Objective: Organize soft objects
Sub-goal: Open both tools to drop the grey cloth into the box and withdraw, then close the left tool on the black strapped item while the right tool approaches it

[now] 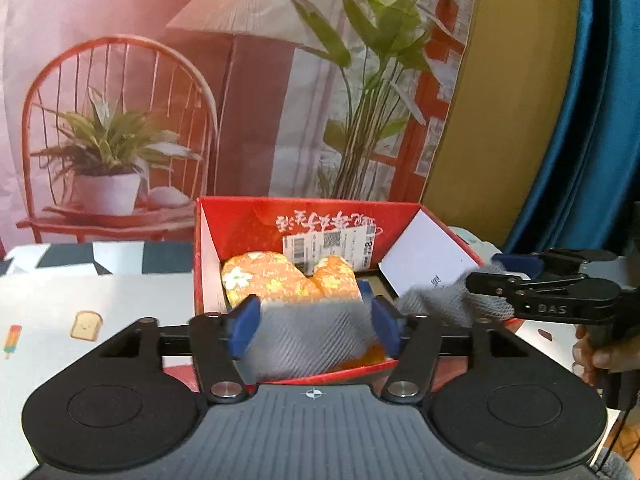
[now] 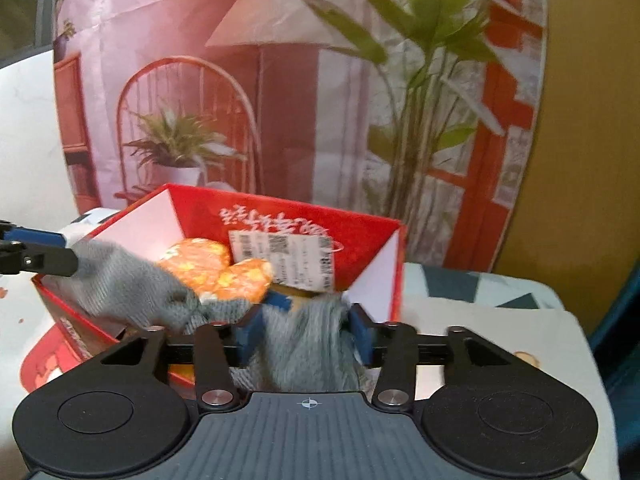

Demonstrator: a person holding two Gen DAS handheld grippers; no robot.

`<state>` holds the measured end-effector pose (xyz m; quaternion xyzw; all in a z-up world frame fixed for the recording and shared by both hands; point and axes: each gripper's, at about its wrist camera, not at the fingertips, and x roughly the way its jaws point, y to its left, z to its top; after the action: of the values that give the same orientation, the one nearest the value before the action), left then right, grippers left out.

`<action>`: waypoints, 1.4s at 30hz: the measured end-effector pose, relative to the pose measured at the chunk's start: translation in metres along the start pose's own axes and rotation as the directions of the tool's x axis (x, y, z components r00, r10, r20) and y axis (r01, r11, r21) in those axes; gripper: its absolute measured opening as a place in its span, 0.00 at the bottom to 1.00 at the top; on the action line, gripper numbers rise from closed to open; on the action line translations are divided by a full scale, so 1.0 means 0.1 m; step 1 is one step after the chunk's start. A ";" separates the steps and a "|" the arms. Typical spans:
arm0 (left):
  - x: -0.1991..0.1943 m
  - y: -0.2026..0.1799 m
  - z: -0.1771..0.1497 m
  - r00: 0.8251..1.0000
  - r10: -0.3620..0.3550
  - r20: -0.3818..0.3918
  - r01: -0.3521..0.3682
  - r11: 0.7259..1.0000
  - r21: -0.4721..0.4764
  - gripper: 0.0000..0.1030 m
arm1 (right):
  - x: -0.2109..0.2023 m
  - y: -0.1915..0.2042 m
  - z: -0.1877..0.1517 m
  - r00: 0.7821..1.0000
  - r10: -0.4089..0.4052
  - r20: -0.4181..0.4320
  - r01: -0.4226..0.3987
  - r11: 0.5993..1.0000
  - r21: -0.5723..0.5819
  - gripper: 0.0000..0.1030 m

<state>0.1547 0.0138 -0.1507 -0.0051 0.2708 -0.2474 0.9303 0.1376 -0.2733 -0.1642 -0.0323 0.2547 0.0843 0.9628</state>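
Left wrist view: your left tool (image 1: 312,322) is clamped on one end of a grey knitted cloth (image 1: 308,340), its blue pads (image 1: 244,328) pressed into the fabric on both sides. The cloth hangs over the near rim of the red box (image 1: 240,224) and stretches off to the right, where your right tool (image 1: 486,276) pinches the other end (its pads meet on the fabric just beyond the box's right wall).

Right wrist view: your right tool (image 2: 306,330) is closed on a bunched part of the grey knitted cloth (image 2: 304,356), and the rest of the fabric runs left over the box's edge to the left tool (image 2: 60,254), which grips the far end.

Inside the red box (image 2: 360,240) lies an orange flowered mitt (image 1: 280,276), behind the cloth and near the back wall. A white shipping label (image 1: 320,248) is stuck on that back wall, just beside the mitt. The box stands on a worktop (image 1: 80,304) covered with a cloth printed with small toast and ice-lolly pictures.
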 end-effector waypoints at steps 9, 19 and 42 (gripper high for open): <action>-0.23 -0.10 -0.01 0.999 -0.003 0.040 0.003 1.000 0.000 0.74 | -0.36 -0.03 -0.01 0.997 0.013 0.078 -0.015 1.000 0.014 0.61; -0.55 -0.28 -0.41 0.999 -0.022 0.041 0.023 0.999 -0.031 0.74 | -0.80 0.16 -0.38 0.991 0.076 0.114 -0.082 0.995 0.053 0.63; -0.54 -0.23 -1.60 0.958 -0.065 -0.279 0.023 0.988 -0.151 0.73 | -1.09 0.42 -1.57 0.987 0.109 -0.119 -0.092 0.985 0.143 0.63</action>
<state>0.0240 0.0390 -0.2565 -0.0438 0.4185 -0.2455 0.8733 -0.0392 -0.2647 -0.2470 0.0416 0.3216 0.1129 0.9392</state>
